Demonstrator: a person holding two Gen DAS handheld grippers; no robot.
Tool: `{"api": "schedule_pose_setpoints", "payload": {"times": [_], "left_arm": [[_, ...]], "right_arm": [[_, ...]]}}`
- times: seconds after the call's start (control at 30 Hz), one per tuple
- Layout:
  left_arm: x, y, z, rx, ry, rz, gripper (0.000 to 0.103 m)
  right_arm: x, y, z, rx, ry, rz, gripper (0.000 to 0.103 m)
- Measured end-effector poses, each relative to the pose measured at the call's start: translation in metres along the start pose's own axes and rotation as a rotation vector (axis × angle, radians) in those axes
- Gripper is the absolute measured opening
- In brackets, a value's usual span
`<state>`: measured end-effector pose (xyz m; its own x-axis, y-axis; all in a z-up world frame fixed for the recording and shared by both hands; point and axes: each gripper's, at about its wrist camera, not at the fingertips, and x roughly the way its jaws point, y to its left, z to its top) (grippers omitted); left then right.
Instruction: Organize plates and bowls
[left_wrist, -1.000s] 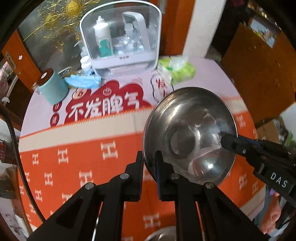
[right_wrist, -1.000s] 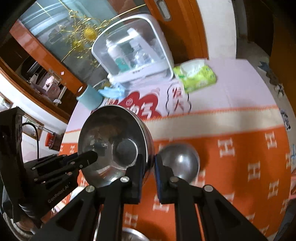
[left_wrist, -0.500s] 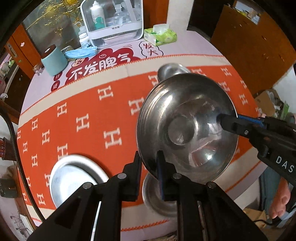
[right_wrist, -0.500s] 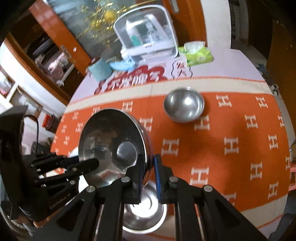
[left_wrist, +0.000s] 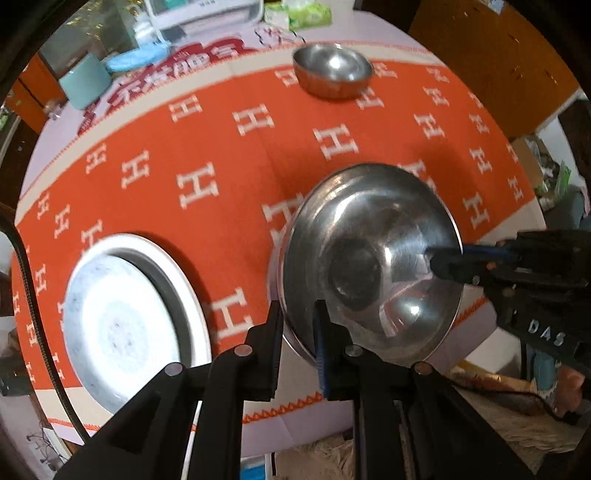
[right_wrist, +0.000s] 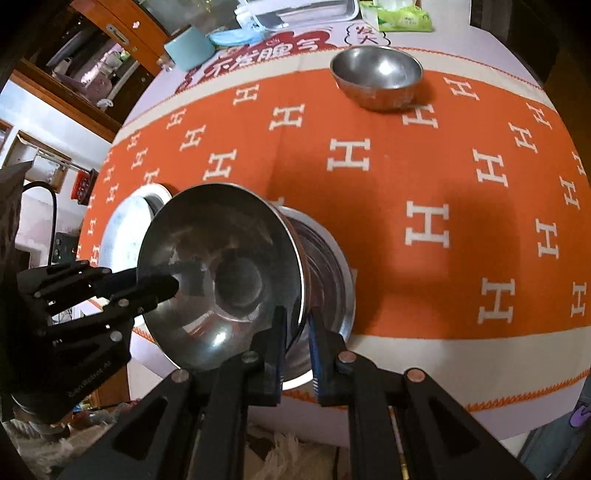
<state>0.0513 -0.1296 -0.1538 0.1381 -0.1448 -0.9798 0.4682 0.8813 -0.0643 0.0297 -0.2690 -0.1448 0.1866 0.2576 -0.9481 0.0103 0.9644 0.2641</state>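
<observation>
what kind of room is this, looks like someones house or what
Most likely a home dining room. A round table under an orange H-patterned cloth carries steel bowls, a white plate, a tissue pack and a clear storage box of bottles, with wooden cabinets behind.

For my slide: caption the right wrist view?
Both tools grip a steel bowl above another bowl.

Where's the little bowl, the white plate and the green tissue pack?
little bowl (right_wrist: 376, 70), right wrist view, inside bottom.
white plate (left_wrist: 122, 325), left wrist view, flat middle.
tissue pack (right_wrist: 399, 16), right wrist view, green wrapper.
</observation>
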Motion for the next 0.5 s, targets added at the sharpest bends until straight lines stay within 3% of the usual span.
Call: {"api": "schedule_pose_setpoints", "payload": {"times": [0.5], "left_arm": [[0.036, -0.013, -0.003, 0.034, 0.093, -0.013, 0.015]], "right_arm": [[0.019, -0.01, -0.006, -0.003, 0.055, -0.057, 0.011]]}}
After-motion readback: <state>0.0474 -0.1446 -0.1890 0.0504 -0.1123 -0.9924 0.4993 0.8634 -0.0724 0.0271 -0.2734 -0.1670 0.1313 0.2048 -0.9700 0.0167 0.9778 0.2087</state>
